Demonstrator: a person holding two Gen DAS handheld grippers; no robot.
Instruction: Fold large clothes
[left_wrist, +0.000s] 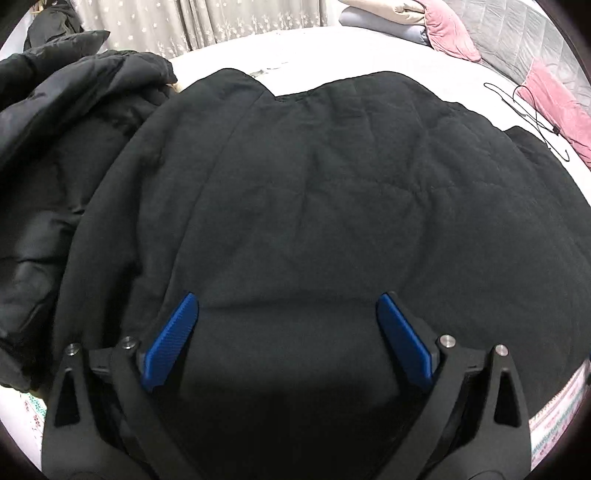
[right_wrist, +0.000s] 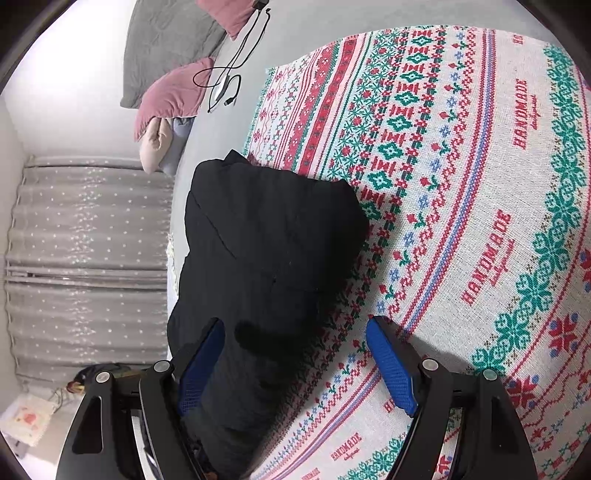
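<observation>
A large black quilted garment (left_wrist: 314, 192) lies spread on the bed and fills most of the left wrist view. My left gripper (left_wrist: 286, 306) is open just above its near part, with the blue pads (left_wrist: 171, 339) wide apart and nothing between them. In the right wrist view the same black garment (right_wrist: 266, 236) lies folded in a thick bundle on a patterned cloth (right_wrist: 461, 184). My right gripper (right_wrist: 295, 328) is open, one finger over the garment's near edge and the other over the cloth.
A second black puffy jacket (left_wrist: 62, 155) lies heaped at the left. Pink and grey pillows (left_wrist: 443, 33) and a black cable (left_wrist: 532, 118) lie on the white sheet at the far right. Grey curtains (right_wrist: 88, 251) hang beyond the bed.
</observation>
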